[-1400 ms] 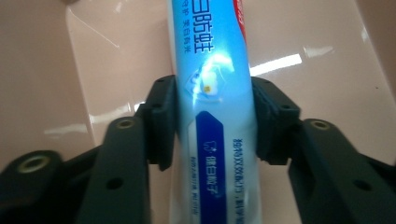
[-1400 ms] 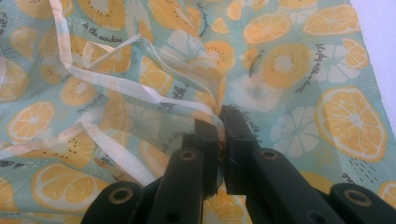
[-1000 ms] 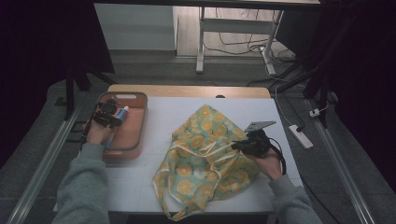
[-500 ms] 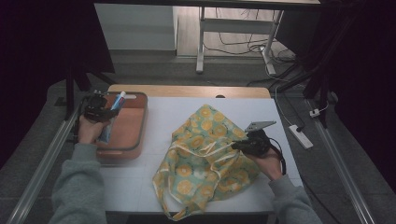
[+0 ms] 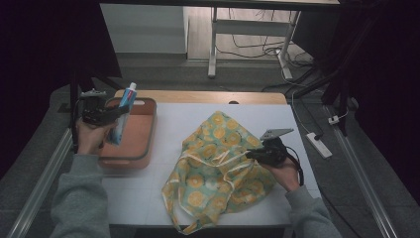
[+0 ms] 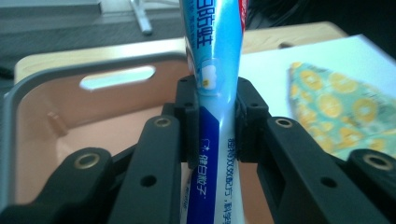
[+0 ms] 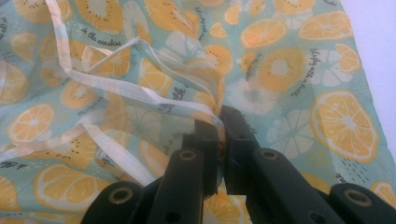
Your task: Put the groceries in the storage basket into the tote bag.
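2 grips: left hand-held gripper [image 6: 215,121] clamping toothpaste tube [image 6: 212,70], right hand-held gripper [image 7: 219,135] pinching bag [image 7: 289,70]

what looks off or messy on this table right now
Nothing spilled or broken. The citrus-print cloth bag lies crumpled, its rim pinched by the right gripper. The left gripper holds a toothpaste tube above the tray.

Toothpaste tube [image 6: 215,93]: Chinese characters, not legible enough to transcribe. Fabric bag [image 7: 289,70]: script "in the sunshine", upper left.
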A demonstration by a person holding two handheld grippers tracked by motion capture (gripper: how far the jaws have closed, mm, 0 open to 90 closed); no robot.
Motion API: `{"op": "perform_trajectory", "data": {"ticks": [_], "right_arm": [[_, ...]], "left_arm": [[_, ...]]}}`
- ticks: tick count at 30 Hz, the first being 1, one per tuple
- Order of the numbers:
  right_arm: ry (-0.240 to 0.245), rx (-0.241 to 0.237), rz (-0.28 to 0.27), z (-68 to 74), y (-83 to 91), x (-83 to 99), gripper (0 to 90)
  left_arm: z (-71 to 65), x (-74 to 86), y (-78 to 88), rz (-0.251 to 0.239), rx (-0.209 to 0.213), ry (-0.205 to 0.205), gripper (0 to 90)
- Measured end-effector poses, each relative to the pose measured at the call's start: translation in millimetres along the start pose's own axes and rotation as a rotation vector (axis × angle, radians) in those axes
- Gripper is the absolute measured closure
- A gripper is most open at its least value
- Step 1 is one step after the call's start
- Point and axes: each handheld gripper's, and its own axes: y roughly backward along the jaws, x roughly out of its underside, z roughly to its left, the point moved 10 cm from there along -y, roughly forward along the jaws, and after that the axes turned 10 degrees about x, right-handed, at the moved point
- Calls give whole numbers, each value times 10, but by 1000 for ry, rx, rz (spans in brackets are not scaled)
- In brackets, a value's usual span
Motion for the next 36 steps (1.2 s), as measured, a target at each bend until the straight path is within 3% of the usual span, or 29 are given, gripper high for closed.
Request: {"op": "perform_trajectory", "data": {"ticks": [9,19,26,36], "right_arm": [[0,1,3,-7,-6,5,855],[1,5,-6,-8,-21,-27,856],[6,2,-11,9,-22,-64,856],[7,1,-13,15,-40,-79,856]], "left_arm": [[-223,-33,-28,-17,110,-31,745],[-702,-66,6,-22,248,-100,745],[-988,-20,-11,6,320,-147,745],[-1212,74,-4,24,389,-172,745]]}}
